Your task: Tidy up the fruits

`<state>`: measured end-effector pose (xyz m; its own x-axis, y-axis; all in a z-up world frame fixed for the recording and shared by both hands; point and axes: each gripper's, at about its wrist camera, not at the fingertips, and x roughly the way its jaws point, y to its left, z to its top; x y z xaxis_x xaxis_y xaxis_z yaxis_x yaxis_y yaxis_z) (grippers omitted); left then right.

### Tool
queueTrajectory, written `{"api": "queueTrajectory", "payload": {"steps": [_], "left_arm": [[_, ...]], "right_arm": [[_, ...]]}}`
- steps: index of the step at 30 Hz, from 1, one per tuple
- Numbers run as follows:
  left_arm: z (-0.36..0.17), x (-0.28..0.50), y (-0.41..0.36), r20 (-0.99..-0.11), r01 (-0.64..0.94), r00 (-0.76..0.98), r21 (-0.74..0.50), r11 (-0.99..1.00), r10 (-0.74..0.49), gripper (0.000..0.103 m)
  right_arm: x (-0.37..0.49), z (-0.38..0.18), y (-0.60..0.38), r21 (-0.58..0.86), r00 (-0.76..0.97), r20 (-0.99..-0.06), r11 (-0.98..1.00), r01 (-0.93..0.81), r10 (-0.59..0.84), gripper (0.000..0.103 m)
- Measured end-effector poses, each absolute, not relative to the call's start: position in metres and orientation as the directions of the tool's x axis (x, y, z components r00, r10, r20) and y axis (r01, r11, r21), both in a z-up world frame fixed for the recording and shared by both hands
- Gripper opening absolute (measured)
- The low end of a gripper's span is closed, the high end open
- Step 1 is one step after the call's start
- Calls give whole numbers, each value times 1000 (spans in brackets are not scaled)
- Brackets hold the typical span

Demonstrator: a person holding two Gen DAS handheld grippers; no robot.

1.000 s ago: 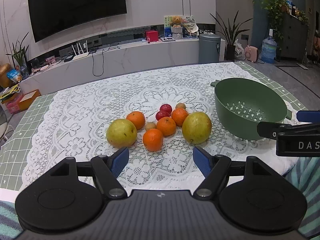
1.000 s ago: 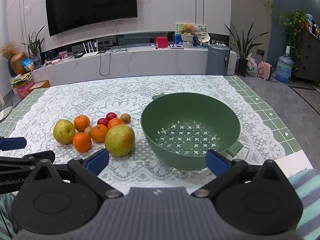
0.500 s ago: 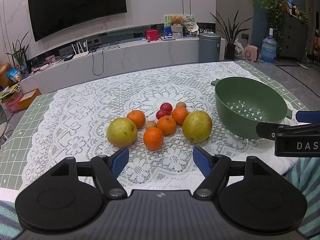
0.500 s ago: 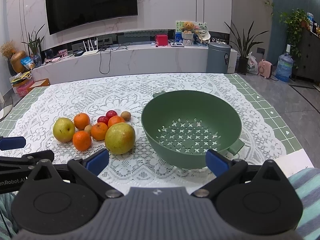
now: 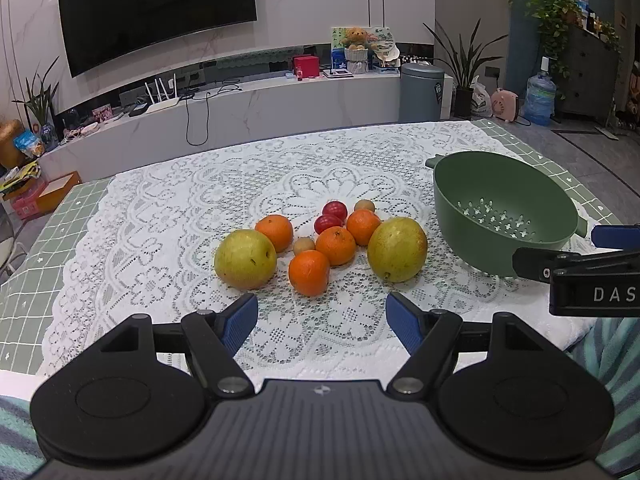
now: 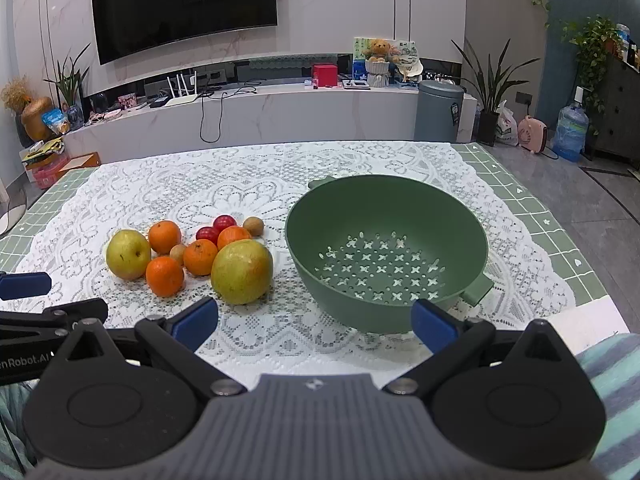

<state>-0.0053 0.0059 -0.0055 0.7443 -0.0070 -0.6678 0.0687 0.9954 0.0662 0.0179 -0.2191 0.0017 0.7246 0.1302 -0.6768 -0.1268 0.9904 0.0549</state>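
A white lace tablecloth (image 5: 160,240) with an openwork flower pattern covers the table; a green checked cloth (image 5: 60,232) shows at its edges. At the centre of the left wrist view the fruit lies in a tight cluster: two large yellow-green pears (image 5: 245,258) (image 5: 397,249) at either side, four dimpled oranges (image 5: 309,272), two glossy red plums (image 5: 334,210) and two small brown fruits (image 5: 303,245) between them. To the right, just beside the cluster, stands a smooth green plastic colander (image 6: 386,216) with star-shaped holes and small handles, holding nothing. Nothing lies between the fruit and either gripper. The left gripper (image 5: 322,316) hovers at the lower middle, its blue pads spread wide, holding nothing. The right gripper (image 6: 314,320) is likewise wide open with nothing in it, in front of the colander. Striped fabric (image 6: 612,364) fills the lower right corner.
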Motion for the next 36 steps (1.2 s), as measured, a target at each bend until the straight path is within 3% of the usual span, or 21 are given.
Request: {"api": "queueTrajectory", "payload": {"steps": [18, 29, 33, 36], "left_arm": [[-10, -4, 11, -674, 67, 738, 44, 997, -20, 85], [-20, 10, 16, -693, 96, 718, 7, 995, -65, 80], [-28, 15, 21, -688, 88, 723, 5, 996, -61, 72], [-33, 21, 26, -689, 75, 723, -2, 997, -56, 62]], "right_arm": [[21, -2, -215, 86, 714, -678, 984, -158, 173, 99], [19, -14, -202, 62, 791, -553, 960, -273, 261, 99], [23, -23, -188, 6, 803, -530, 948, -320, 274, 98], [30, -31, -183, 10, 793, -534, 939, -343, 295, 87]]}}
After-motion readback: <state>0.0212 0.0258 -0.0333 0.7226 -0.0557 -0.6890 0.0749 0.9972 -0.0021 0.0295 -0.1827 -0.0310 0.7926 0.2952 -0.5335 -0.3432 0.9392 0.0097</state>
